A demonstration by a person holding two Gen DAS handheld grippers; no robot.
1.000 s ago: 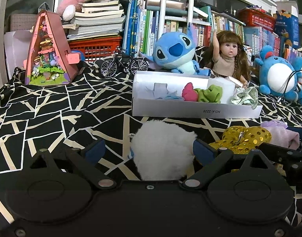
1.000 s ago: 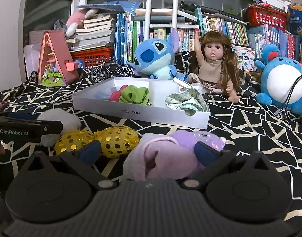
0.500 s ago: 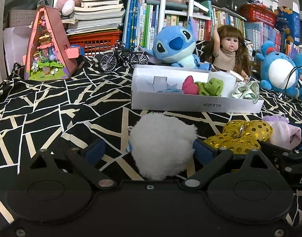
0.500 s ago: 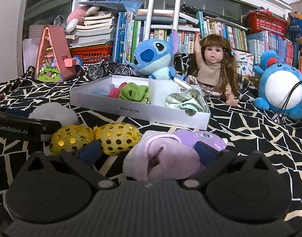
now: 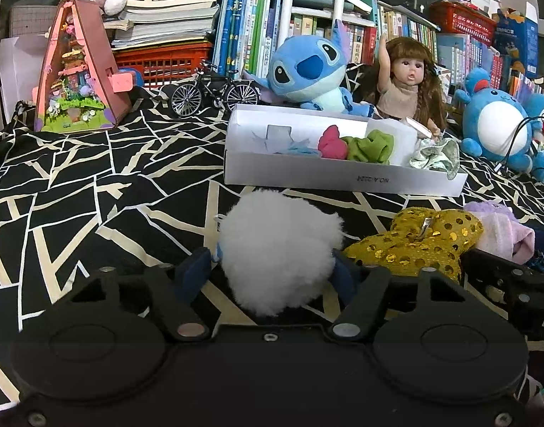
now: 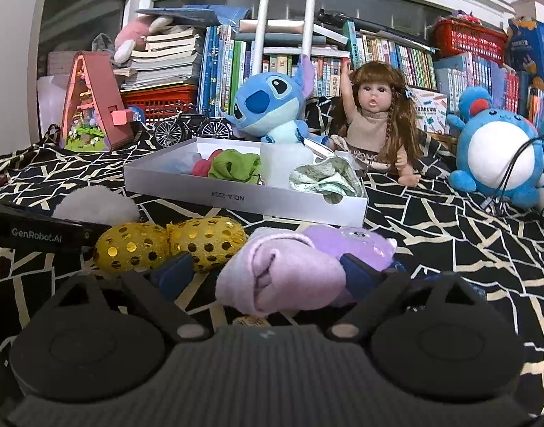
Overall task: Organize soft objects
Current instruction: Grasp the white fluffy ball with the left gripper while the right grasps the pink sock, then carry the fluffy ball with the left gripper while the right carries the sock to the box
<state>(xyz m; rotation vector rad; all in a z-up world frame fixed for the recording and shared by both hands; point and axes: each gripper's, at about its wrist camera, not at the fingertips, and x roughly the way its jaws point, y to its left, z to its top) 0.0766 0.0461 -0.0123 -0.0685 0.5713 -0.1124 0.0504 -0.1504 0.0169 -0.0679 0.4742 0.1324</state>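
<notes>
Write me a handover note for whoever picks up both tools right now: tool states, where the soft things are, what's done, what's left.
Left tool: jaws closing around the white pompom on the cloth; pads at its sides.
Right tool: jaws closing around the pink rolled cloth; not yet clamped.
White box holds a red piece, green scrunchie and a patterned scrunchie over its rim.
Left: pompom, pink cloth, gold sequin bow and purple plush, all outside the box.

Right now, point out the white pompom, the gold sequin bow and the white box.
white pompom (image 5: pixel 277 249), left wrist view, middle of the fluff.
gold sequin bow (image 5: pixel 414 240), left wrist view, centre knot.
white box (image 6: pixel 243 199), right wrist view, front wall.
</notes>
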